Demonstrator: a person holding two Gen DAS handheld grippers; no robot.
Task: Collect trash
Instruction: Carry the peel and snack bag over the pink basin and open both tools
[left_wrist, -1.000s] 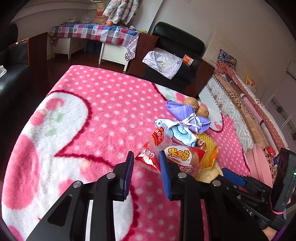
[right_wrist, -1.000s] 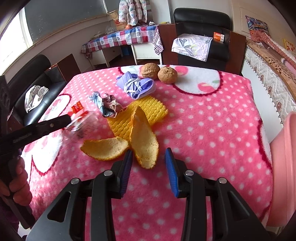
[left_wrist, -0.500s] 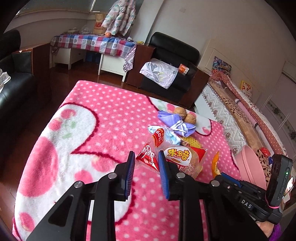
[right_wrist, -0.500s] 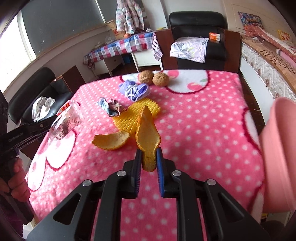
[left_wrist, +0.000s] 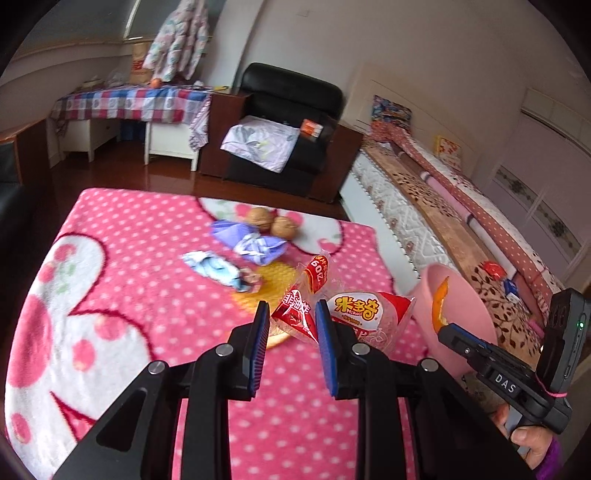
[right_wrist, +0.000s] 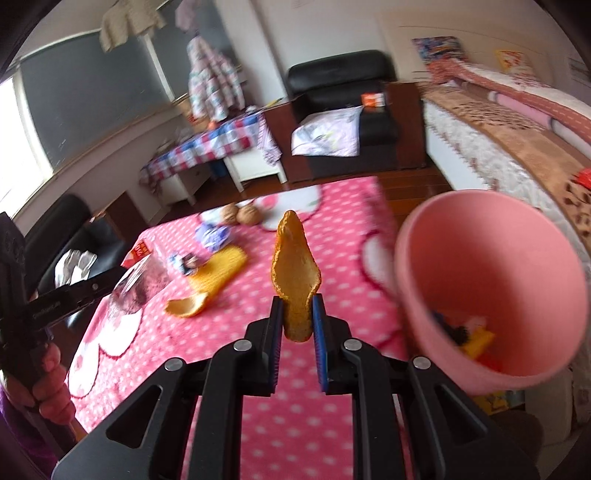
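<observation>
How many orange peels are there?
2: one peel is pinched in the right gripper beside the pink bin; another lies on the blanket. More may be hidden.

A black armchair (left_wrist: 291, 110) stands by the wall with a folded cloth (left_wrist: 260, 146) on it. A checked tablecloth (left_wrist: 125, 105) covers a white table (left_wrist: 168, 147).

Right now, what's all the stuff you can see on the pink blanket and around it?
Snack wrapper: one, red and clear, pinched in the left tool.
Orange peel: one, orange, gripped upright in the right tool.
Second peel: one, orange, on the blanket.
Yellow foam net: one, on the blanket.
Walnuts: two, brown, far edge.
Pink bin: one, beside the table, trash inside.
Left tool: black, blue pads.
Right tool: black, blue pads.
</observation>
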